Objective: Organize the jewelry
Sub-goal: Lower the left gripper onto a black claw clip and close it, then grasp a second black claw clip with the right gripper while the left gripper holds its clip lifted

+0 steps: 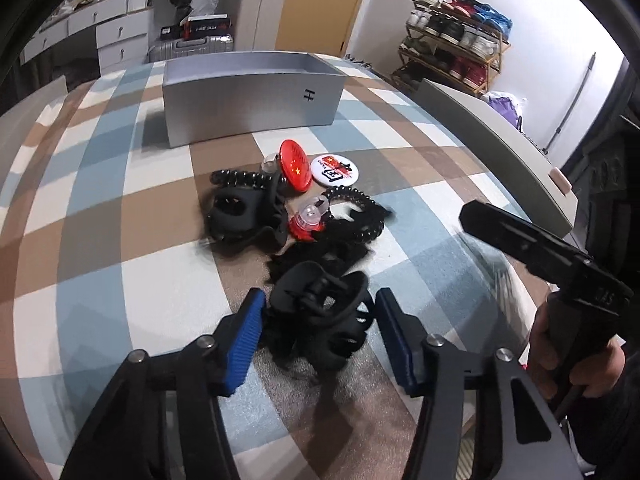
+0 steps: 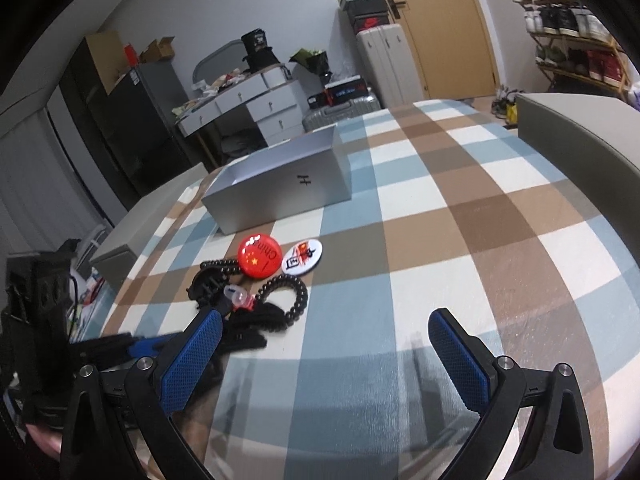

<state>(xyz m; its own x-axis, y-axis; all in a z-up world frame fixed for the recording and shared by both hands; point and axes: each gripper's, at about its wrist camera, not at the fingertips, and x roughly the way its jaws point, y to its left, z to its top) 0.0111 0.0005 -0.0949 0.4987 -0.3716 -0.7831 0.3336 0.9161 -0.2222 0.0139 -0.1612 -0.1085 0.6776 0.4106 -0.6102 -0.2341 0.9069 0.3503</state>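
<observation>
A black claw clip (image 1: 320,312) lies on the checked bedspread (image 1: 120,280) with my left gripper (image 1: 320,320) shut on it, blue pads (image 1: 244,336) against both its sides. Just beyond lies a heap: a second black claw clip (image 1: 244,216), black beaded bands (image 1: 360,208), a small red and clear piece (image 1: 306,224), a red badge (image 1: 294,164) and a white badge (image 1: 334,168). An open silver box (image 1: 252,108) stands behind them. My right gripper (image 2: 326,344) hovers open over bare cloth to the right of the heap (image 2: 280,304), with nothing between its fingers.
A grey padded board (image 1: 500,148) edges the bed on the right. Beyond stand a shoe rack (image 1: 452,48), a wooden door (image 2: 444,36), suitcases and white drawers (image 2: 256,104). A hand (image 1: 560,352) holds the right tool's handle.
</observation>
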